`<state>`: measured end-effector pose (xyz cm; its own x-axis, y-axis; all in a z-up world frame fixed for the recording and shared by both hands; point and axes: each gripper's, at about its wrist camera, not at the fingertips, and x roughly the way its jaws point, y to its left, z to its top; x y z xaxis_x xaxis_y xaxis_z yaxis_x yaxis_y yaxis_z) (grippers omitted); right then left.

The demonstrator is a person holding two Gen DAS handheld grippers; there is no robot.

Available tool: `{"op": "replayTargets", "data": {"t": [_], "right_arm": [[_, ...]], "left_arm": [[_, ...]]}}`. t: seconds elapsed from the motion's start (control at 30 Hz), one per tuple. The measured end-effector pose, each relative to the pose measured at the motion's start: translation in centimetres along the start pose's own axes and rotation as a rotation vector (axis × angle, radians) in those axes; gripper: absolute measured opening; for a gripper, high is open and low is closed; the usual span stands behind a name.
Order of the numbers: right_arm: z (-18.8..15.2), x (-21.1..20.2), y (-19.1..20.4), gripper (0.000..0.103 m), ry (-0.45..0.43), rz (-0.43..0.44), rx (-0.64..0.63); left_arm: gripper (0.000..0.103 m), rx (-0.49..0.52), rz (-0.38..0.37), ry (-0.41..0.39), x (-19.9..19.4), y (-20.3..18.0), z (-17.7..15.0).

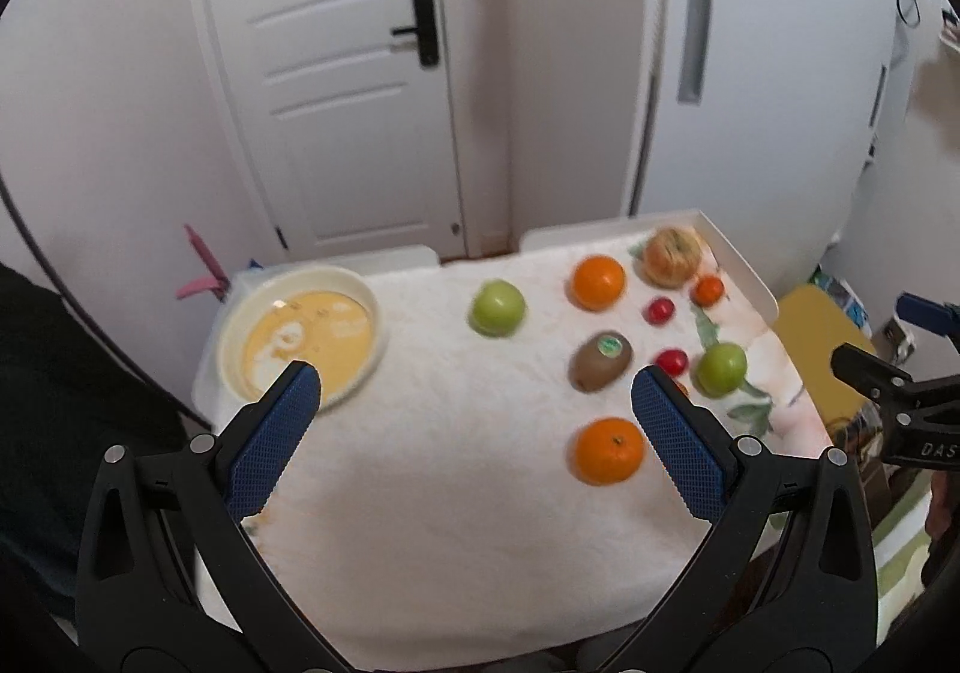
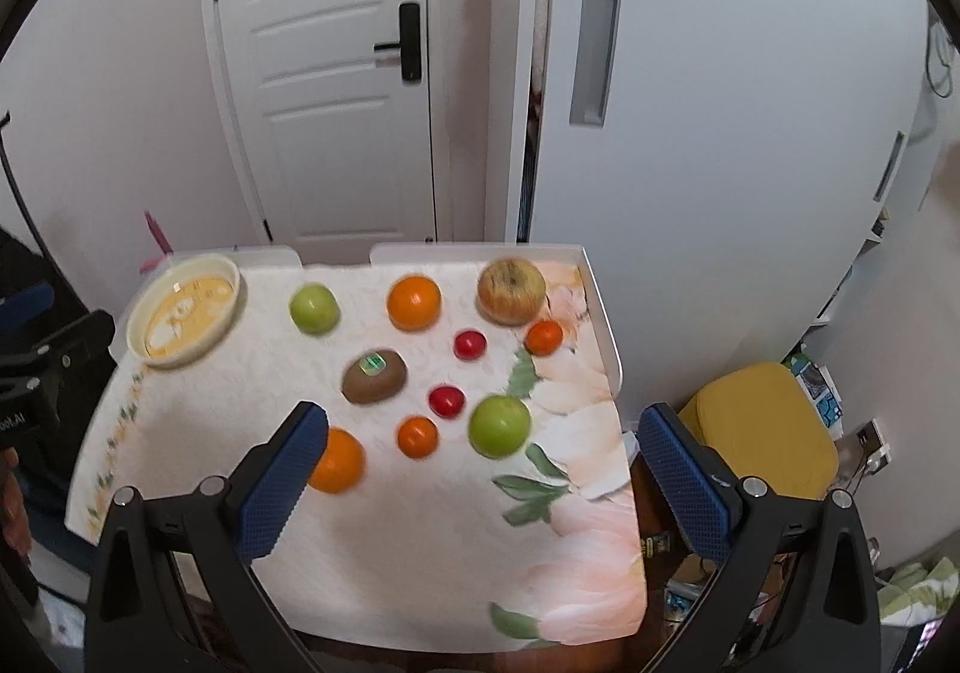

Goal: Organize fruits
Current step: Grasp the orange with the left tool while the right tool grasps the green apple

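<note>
We see the fruits loose on the cloth-covered table [image 2: 384, 523], mostly right of centre, none in the bowl [image 2: 135, 328]. Near orange [image 1: 609, 451] sits closest to us; kiwi [image 2: 375, 376] mid-table with a green sticker up; near green apple [image 2: 500, 425] to its right; far green apple [image 2: 314, 308], far orange [image 2: 413, 303] and a yellowish apple [image 2: 511, 290] along the back. Two cherry tomatoes [image 2: 447, 401] and two small oranges [image 2: 417, 436] are scattered between them.

We judge the apples and oranges firm, round and light, likely to roll; grip across the widest middle. Kiwi is softer, so we take it across the short axis, gently. Tomatoes are small, smooth and slippery, easy to squash.

The bowl, at the far left corner, is cream-rimmed with a yellow printed bottom and looks empty.

Left gripper [image 1: 477, 388] hovers above the table, jaws wide, holding nothing. Right gripper [image 2: 483, 427] likewise, jaws wide and empty.
</note>
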<state>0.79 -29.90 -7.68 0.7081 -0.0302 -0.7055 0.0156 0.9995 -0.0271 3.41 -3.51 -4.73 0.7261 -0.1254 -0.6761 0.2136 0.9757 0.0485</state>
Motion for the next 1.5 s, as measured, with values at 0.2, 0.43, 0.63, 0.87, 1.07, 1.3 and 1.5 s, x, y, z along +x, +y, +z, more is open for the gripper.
{"op": "replayTargets", "data": {"t": [0.2, 0.43, 0.63, 0.87, 1.07, 1.3, 1.5], "right_arm": [[-1.7, 4.0, -2.6, 0.103, 0.041, 0.071, -0.080], [-3.4, 8.7, -4.0, 0.103, 0.057, 0.155, -0.166], [-4.5, 12.4, -4.6, 0.103, 0.080, 0.225, -0.193], [-4.9, 15.3, -4.3, 0.093, 0.107, 0.263, -0.223], [-4.9, 16.4, -4.0, 0.089, 0.116, 0.289, -0.244], [-4.4, 17.4, -3.8, 0.077, 0.127, 0.314, -0.255], [-4.1, 17.9, -3.6, 0.068, 0.135, 0.323, -0.264]], "left_arm": [[0.103, 0.017, -0.034, 0.061, 4.1, -3.9, -3.2], [0.103, 0.010, -0.034, 0.125, 8.6, -7.2, -7.0], [0.100, 0.011, -0.025, 0.153, 11.8, -8.7, -8.5], [0.084, 0.009, -0.023, 0.183, 14.1, -9.4, -9.4], [0.066, 0.003, -0.023, 0.207, 15.1, -9.7, -9.5], [0.064, 0.009, -0.003, 0.215, 15.1, -10.1, -9.5], [0.064, 0.000, -0.001, 0.218, 15.0, -10.0, -9.5]]}}
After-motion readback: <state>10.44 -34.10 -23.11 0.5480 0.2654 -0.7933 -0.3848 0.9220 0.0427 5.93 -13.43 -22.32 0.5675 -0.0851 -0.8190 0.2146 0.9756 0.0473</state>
